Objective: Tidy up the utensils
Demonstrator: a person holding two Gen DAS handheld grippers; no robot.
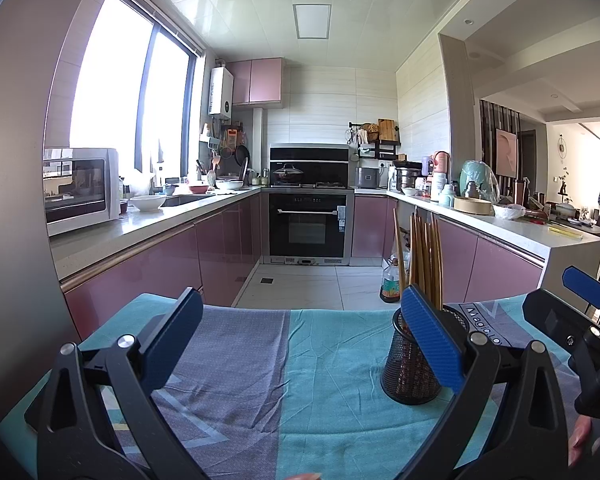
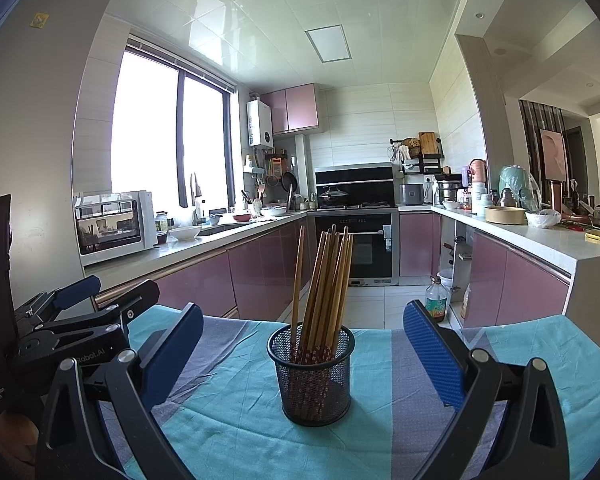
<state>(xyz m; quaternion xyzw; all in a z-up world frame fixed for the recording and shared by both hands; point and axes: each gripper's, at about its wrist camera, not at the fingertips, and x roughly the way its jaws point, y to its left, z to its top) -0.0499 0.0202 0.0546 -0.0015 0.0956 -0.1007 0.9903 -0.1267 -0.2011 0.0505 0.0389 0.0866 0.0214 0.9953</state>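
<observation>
- A black mesh holder (image 2: pixel 311 376) stands upright on the cloth-covered tabletop (image 2: pixel 228 420), a sheaf of wooden chopsticks (image 2: pixel 324 280) fanned out of its rim, tips splayed toward the kitchen beyond.
- The right tool (image 2: pixel 300 360) hovers low over the cloth, its blue pads spread wide with the holder framed between them and touched by neither.
- The left tool (image 1: pixel 296 344), likewise gaping and empty, sits just beside; the holder stands behind its right-hand pad (image 1: pixel 432 340), outside the jaws.
- The chopsticks look light, stiff and smooth, so likely to slip or swivel if pinched singly; a hold on the bare shafts above the rim, across the bundle, seems safest.
- The holder appears light and rigid, and could tip if the sticks are dragged sideways; its wall offers a firm bite.
- Both tools point forward, roughly level, angled slightly down at the tabletop.
</observation>
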